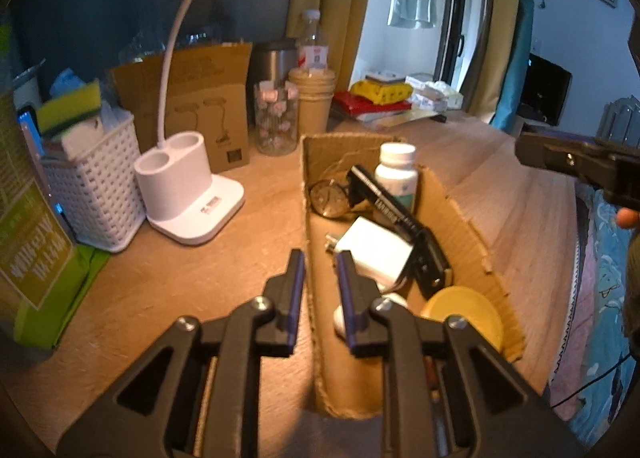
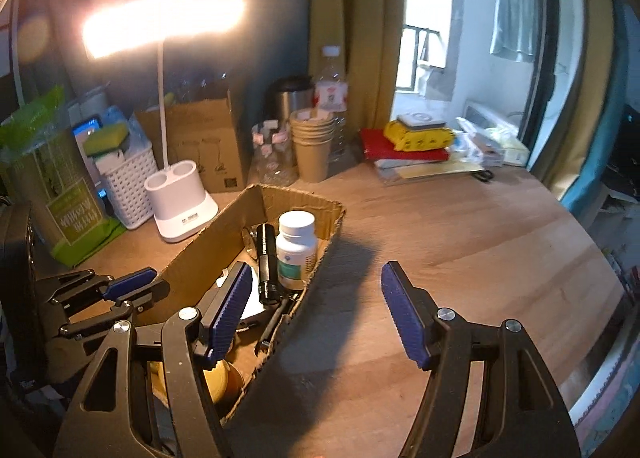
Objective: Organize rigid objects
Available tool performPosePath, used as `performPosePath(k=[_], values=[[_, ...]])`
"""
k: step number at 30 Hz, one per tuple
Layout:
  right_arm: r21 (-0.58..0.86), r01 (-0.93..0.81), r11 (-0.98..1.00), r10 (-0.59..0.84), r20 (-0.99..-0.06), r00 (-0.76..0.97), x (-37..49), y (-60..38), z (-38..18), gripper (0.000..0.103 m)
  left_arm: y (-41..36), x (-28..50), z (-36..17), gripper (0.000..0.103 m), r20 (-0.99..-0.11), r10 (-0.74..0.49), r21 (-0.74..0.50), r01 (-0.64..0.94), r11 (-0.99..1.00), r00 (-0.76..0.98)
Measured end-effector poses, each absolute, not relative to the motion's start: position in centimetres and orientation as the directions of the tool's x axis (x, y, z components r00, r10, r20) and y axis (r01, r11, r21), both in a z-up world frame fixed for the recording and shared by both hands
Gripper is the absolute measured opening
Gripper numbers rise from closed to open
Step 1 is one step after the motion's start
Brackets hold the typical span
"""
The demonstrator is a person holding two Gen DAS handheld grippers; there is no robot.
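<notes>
An open cardboard box [image 1: 452, 202] [image 2: 208, 246] lies on the wooden desk. It holds a white pill bottle [image 1: 396, 174] [image 2: 296, 246], a black flashlight [image 1: 384, 202] [image 2: 266, 262], a white charger [image 1: 372, 254], a round watch [image 1: 330, 198] and a yellow lid [image 1: 464, 314]. My left gripper [image 1: 320, 262] [image 2: 136, 284] hovers over the box's left wall, its pads a narrow gap apart and pressing on nothing. My right gripper [image 2: 316, 278] stands wide open and empty above the box's right wall, one finger over the box and one over the desk. One of its fingers [image 1: 560, 156] shows at the right.
Left of the box stand a white lamp base [image 1: 188, 198], a white basket [image 1: 96, 194] and a green carton [image 1: 28, 238]. Behind are a glass jar [image 1: 276, 122], stacked paper cups [image 1: 314, 102] and red and yellow packs [image 2: 416, 138]. Bare wood [image 2: 480, 258] spreads right to the desk edge.
</notes>
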State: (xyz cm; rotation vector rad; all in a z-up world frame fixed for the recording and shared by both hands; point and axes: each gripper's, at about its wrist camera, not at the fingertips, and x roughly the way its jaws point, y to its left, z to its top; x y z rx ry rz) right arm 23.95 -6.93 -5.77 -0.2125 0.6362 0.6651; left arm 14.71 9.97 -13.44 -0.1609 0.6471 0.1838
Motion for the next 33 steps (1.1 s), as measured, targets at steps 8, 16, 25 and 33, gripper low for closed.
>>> performPosePath(k=[8, 16, 25, 33], values=[[0.038, -0.585, 0.81, 0.503, -0.556, 0.662, 21.5, -10.4, -3.6, 0.07, 8.2, 12.7, -10.6, 0.023, -0.562, 0.112, -0.097, -0.2, 0.975, 0.819], [0.029, -0.547, 0.836, 0.48, -0.521, 0.706, 19.1, -12.6, -2.3, 0.07, 6.7, 10.9, -8.4, 0.038, -0.521, 0.103, -0.1, -0.18, 0.979, 0.848], [0.024, -0.461, 0.887, 0.419, -0.459, 0.783, 15.3, -16.1, -0.4, 0.07, 4.6, 8.2, -4.9, 0.07, -0.448, 0.058, -0.106, -0.117, 0.987, 0.892], [0.028, -0.409, 0.912, 0.385, -0.402, 0.831, 12.2, -19.0, 1.2, 0.07, 2.0, 5.6, -1.6, 0.095, -0.373, 0.046, -0.062, -0.075, 0.995, 0.927]])
